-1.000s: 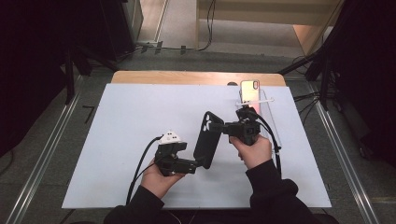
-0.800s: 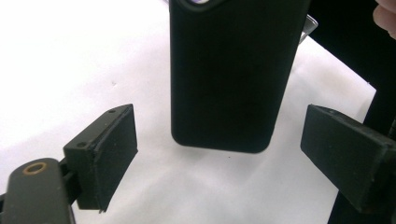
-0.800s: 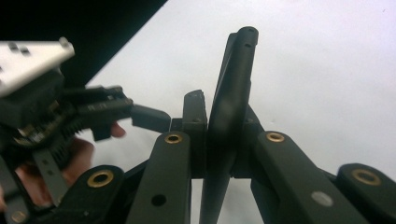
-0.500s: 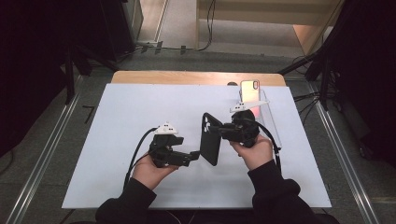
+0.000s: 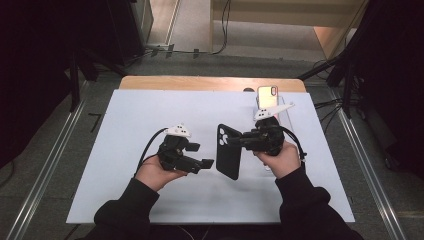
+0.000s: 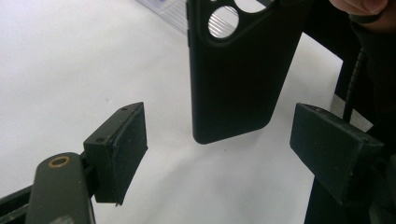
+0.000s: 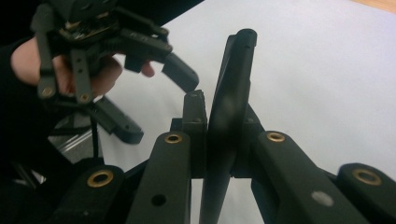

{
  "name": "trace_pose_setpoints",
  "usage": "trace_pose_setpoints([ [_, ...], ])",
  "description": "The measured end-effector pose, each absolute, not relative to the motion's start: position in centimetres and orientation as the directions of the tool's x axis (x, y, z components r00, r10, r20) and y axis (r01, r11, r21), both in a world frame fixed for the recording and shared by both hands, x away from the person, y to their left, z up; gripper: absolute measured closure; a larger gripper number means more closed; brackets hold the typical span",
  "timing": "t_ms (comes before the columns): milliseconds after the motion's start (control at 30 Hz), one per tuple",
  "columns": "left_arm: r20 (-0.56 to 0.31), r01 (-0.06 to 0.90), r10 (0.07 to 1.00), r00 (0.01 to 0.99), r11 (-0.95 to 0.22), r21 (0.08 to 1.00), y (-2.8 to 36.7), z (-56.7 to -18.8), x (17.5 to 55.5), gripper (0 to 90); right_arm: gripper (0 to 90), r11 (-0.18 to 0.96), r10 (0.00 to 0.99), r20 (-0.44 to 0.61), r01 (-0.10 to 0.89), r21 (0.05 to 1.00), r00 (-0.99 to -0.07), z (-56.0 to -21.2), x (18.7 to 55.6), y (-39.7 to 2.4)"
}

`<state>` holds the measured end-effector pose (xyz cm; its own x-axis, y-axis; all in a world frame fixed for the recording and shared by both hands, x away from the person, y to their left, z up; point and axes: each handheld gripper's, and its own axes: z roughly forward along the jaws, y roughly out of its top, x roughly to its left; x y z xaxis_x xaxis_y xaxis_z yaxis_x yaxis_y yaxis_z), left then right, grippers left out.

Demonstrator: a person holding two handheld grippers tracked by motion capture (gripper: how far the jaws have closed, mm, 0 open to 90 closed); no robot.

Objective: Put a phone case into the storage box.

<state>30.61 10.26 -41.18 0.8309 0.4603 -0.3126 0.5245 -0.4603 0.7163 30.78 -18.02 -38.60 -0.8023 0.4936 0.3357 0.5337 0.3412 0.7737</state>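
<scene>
Black phone case (image 5: 229, 151), phone (image 5: 267, 96) on clear stand (image 5: 285, 117) behind, white mat (image 5: 125, 130)

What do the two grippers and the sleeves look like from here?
Both grippers, left gripper and right gripper, are black, with brass-coloured pivot pins and flat rectangular pads. Each carries a pale three-cornered plate on top and trails a black cable. The sleeves are black.

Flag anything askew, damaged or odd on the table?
Nothing stands out. The right gripper pinches the black phone case by its edge, holding it off the white mat. The left gripper is open beside it, its jaws just closing, not touching it. A phone lies at the mat's far edge.
</scene>
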Motion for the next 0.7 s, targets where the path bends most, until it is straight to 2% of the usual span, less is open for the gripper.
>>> trace_pose_setpoints([
  [200,-0.316,0.505,0.432,0.844,-0.444,0.74,11.0,-40.9,30.9,23.2,77.8,0.385,0.446,0.326,0.507,0.771,-0.834,-38.9,30.8,-18.2],
  [367,-0.238,0.442,0.436,0.868,-0.458,0.771,11.4,-40.6,30.6,24.6,77.8,0.396,0.403,0.34,0.498,0.772,-0.849,-39.4,31.0,-18.1],
  [700,-0.286,0.453,0.386,0.877,-0.466,0.76,11.9,-40.1,30.8,29.8,77.8,0.434,0.336,0.337,0.462,0.773,-0.88,-39.9,30.9,-17.6],
])
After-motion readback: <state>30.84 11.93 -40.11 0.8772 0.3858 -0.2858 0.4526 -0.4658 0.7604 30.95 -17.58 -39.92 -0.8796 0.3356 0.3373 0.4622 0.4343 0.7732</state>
